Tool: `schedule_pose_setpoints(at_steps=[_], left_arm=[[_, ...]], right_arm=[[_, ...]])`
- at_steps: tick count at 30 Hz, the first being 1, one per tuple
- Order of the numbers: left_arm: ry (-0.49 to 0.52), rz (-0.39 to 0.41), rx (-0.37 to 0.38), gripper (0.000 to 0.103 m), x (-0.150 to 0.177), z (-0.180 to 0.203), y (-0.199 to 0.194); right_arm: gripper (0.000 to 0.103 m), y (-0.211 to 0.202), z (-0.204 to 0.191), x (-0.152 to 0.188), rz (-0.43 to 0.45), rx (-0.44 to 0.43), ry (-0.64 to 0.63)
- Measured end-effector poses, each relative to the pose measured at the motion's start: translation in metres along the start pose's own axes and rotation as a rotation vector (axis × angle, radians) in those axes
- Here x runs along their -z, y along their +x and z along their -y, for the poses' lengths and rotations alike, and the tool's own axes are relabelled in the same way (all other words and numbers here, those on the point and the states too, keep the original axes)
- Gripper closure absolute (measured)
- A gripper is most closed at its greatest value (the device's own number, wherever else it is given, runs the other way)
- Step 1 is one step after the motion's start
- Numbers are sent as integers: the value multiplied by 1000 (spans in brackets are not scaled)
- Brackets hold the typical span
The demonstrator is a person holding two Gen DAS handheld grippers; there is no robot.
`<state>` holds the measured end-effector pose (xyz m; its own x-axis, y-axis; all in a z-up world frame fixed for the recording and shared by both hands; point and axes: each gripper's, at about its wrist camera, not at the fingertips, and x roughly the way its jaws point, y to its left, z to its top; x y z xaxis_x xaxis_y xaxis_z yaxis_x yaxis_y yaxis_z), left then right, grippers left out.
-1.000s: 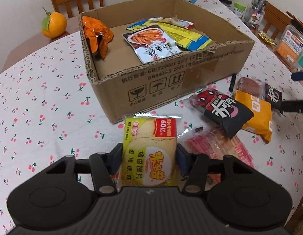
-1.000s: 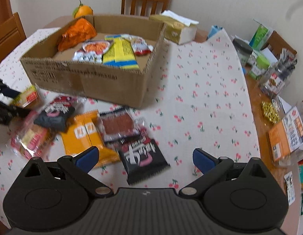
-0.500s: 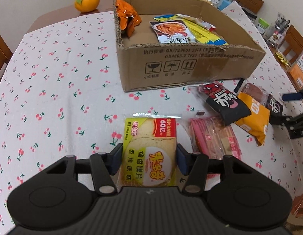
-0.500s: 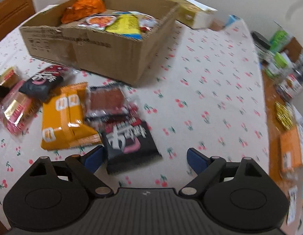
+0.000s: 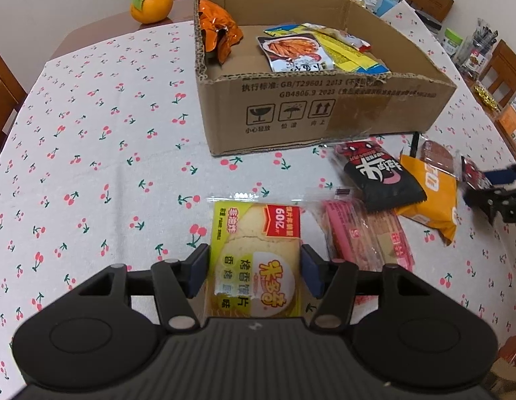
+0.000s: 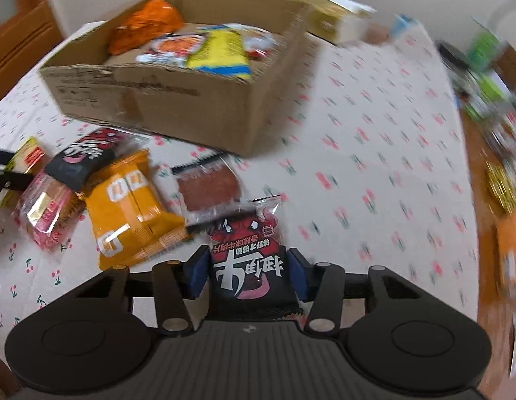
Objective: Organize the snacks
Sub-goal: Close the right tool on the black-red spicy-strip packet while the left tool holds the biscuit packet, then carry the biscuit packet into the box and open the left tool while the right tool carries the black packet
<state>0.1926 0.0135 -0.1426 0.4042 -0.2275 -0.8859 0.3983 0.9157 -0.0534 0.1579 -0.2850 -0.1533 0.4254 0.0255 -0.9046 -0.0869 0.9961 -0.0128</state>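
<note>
Left wrist view showed the left gripper clamped on a yellow pack, its jaws just easing. The right gripper had just closed on a black pack, probably both meant for the far box.

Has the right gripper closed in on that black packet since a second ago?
Yes. The right gripper jaws have just been closing and now pinch the black packet, beside the orange packet.
</note>
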Motion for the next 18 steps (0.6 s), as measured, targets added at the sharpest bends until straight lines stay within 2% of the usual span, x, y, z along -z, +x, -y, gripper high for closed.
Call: schedule_pose_setpoints(at_steps=[6,18], left_arm=[[27,-11,-2,42,1,1,0],[37,-10,-5,44,1,3,1]], right_arm=[[46,-10,1,18,-7,11,23],[40,-6,2,14,24,-28,-49]])
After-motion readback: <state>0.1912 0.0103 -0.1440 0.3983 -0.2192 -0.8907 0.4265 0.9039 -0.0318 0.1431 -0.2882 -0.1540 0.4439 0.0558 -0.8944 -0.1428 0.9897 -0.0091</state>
